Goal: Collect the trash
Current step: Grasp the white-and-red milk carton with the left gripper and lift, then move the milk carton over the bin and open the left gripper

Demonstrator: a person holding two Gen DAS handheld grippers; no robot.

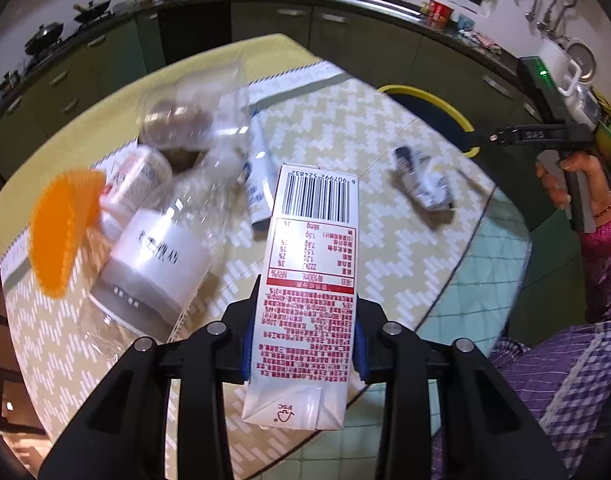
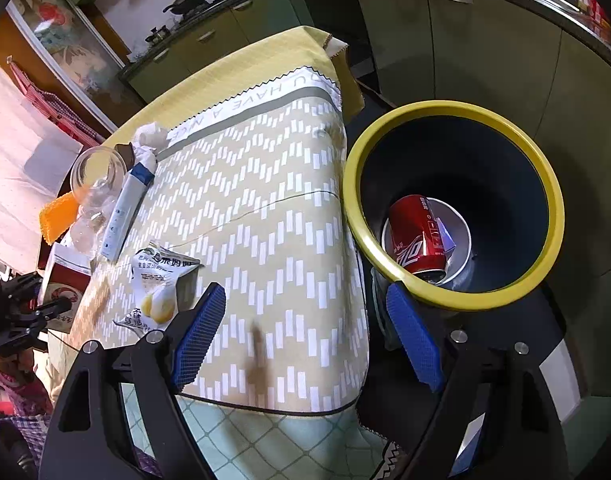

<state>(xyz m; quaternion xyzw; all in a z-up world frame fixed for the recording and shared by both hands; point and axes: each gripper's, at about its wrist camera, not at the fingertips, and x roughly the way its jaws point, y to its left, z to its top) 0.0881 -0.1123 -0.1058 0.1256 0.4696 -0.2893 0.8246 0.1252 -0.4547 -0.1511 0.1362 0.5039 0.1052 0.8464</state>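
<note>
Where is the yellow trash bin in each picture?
Left wrist view: the yellow-rimmed bin is at upper right, past the table's far edge.
Right wrist view: the bin fills the right side, a red can inside.
Shared landmark: the snack wrapper on the zigzag tablecloth.

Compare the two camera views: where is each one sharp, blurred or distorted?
Left wrist view: the milk carton in the left tool is sharp, while the clear plastic bottle and snack wrapper smear with motion blur. Right wrist view: crisp throughout; fisheye bends the table edge and the yellow-rimmed bin.
</note>
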